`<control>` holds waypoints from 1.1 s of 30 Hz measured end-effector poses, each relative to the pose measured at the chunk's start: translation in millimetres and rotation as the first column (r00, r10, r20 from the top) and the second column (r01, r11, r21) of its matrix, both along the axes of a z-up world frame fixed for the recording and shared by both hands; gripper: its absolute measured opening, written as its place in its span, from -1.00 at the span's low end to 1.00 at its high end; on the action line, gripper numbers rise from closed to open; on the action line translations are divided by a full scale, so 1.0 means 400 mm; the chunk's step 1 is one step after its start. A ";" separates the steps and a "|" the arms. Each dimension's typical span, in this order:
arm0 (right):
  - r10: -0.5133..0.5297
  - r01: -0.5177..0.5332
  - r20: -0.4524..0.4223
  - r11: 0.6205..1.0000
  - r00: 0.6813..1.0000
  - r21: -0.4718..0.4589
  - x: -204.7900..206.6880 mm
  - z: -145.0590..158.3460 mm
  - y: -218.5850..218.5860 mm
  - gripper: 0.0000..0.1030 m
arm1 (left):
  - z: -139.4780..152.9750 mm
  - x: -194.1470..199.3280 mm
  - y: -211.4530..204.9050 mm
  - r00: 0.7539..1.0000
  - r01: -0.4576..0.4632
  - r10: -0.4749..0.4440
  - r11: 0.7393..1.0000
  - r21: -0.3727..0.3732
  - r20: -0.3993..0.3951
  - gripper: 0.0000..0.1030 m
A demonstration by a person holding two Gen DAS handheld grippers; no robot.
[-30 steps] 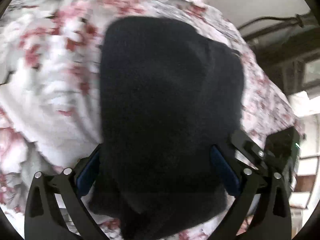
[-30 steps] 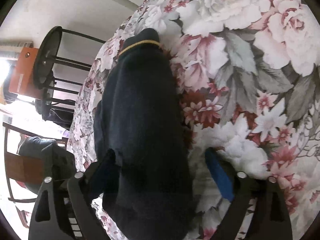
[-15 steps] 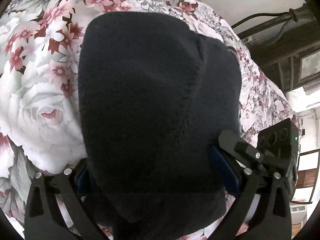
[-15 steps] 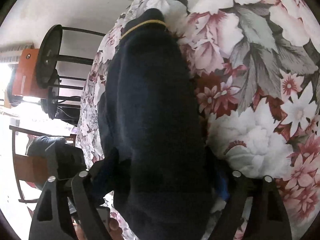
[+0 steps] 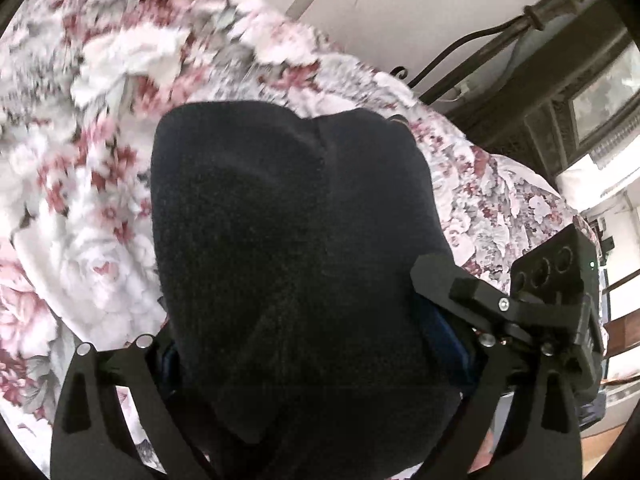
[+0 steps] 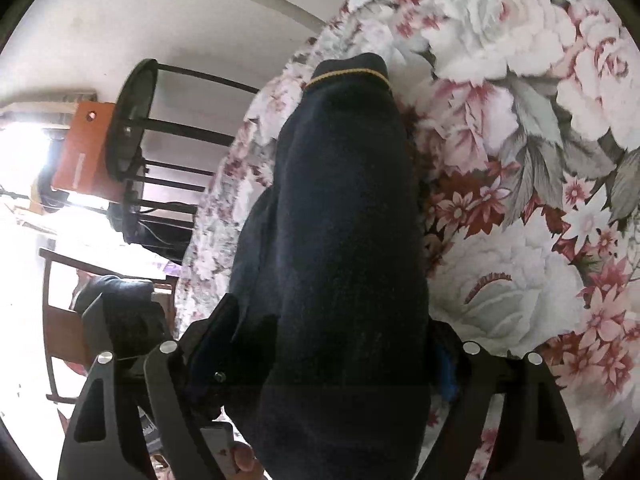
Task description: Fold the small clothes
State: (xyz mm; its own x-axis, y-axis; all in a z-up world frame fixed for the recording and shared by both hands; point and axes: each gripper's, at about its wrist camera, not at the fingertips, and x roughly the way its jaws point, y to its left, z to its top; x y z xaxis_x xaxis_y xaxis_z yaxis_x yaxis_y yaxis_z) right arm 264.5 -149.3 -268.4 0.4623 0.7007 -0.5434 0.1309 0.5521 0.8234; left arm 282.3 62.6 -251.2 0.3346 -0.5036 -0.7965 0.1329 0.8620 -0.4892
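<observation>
A dark navy knit garment hangs from my left gripper, whose jaws are shut on its near edge. The same garment fills the right wrist view, its far end showing a thin yellow stripe. My right gripper is shut on the cloth too. The garment is held above the floral bedspread, its far end near the fabric. The right gripper's body shows at the right of the left wrist view.
The floral bedspread covers the bed. A dark metal bed frame stands behind it. A round black stand and an orange box are beyond the bed edge. A wooden chair stands at the left.
Both grippers have lifted and tilted upward with the garment; more wall and bed frame show. The right gripper closed on the cloth between one second ago and half a second ago.
</observation>
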 end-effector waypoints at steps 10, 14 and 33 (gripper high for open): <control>-0.060 0.072 -0.124 0.992 0.991 0.102 -0.025 -0.067 -0.049 0.28 | -0.051 -0.002 0.020 0.994 -0.035 0.033 0.999 -0.015 -0.102 0.79; -0.077 0.088 -0.131 0.992 0.988 0.087 -0.026 -0.068 -0.047 0.24 | -0.037 -0.006 0.002 0.997 -0.024 0.027 0.999 0.037 -0.072 0.71; -0.099 0.114 0.136 0.988 0.986 -0.107 -0.145 0.249 -0.126 0.20 | 0.248 -0.140 -0.111 0.979 -0.004 -0.009 0.998 0.064 0.204 0.61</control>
State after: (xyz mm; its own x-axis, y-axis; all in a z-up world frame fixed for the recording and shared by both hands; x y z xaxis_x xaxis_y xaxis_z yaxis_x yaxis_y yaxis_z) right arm 206.5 -199.8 -168.6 0.6028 0.5805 -0.5474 0.0906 0.6318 0.7698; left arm 226.2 18.1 -151.9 0.4920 -0.4550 -0.7423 0.2266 0.8901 -0.3954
